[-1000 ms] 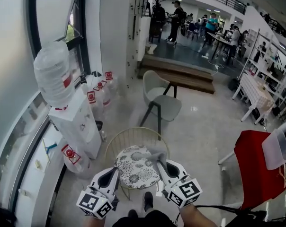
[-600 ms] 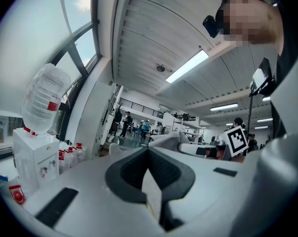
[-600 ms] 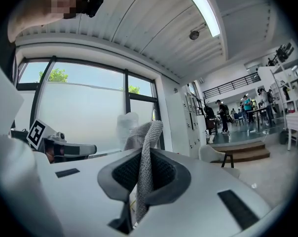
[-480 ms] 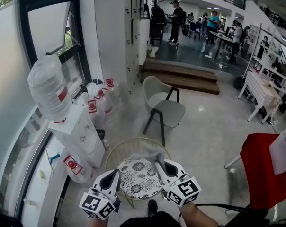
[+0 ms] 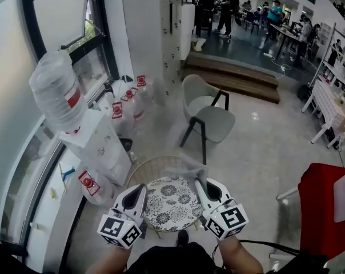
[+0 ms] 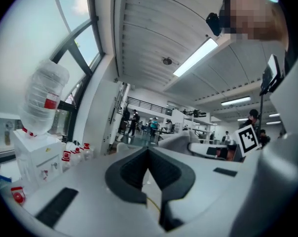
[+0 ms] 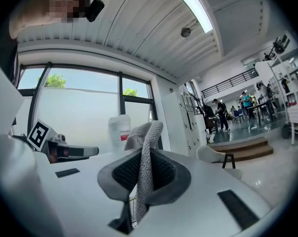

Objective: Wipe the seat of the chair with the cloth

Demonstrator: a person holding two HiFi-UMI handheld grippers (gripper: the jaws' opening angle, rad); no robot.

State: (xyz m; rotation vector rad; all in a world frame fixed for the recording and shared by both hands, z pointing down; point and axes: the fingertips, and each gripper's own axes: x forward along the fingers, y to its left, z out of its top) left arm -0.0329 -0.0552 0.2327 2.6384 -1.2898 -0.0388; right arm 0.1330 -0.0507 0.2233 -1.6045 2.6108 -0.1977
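The chair has a round black-and-white floral seat [image 5: 171, 204] and a gold wire back [image 5: 152, 163], and it stands just below me. My right gripper [image 5: 201, 182] hovers over the seat's right edge, shut on a grey knitted cloth [image 5: 187, 168] that sticks up from its jaws. The right gripper view shows the cloth [image 7: 145, 157] pinched between the pads of the right gripper [image 7: 140, 181]. My left gripper [image 5: 140, 192] hangs over the seat's left edge. In its own view the left gripper [image 6: 149, 154] has its jaws together with nothing between them.
A white water dispenser [image 5: 98, 147] with a big bottle [image 5: 55, 93] stands at the left by the window. Several water jugs [image 5: 129, 110] crowd the floor behind the chair. A grey chair [image 5: 209, 117] stands further back, a red chair [image 5: 321, 207] at the right.
The view has shifted a little; both grippers stay over the floral seat, slightly higher in the picture. The cloth remains in the right gripper.
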